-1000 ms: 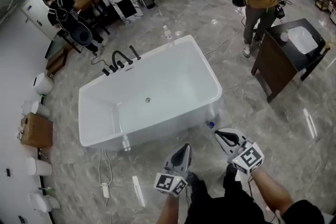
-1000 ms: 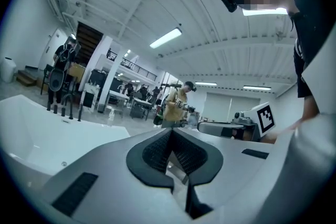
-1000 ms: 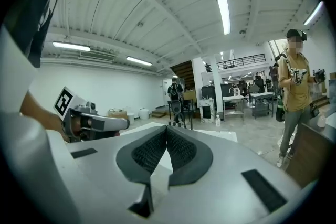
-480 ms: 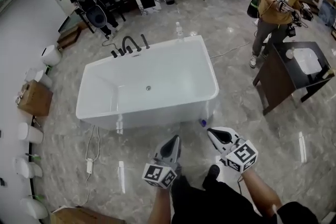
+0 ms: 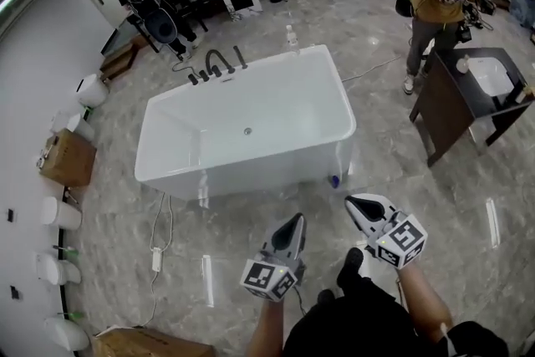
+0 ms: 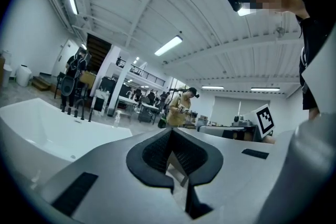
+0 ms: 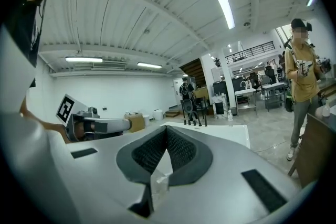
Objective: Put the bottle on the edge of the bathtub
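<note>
Head view: the clear bottle (image 5: pixel 291 38) stands upright, long axis vertical, at the far right corner of the glossy white bathtub (image 5: pixel 251 171). Whether it is on the rim or just behind it, I can't tell. The floor (image 5: pixel 109 180) is polished grey marble in an open workshop hall. The left gripper (image 5: pixel 294 223) and right gripper (image 5: pixel 357 203) are both pinched closed and empty.
</note>
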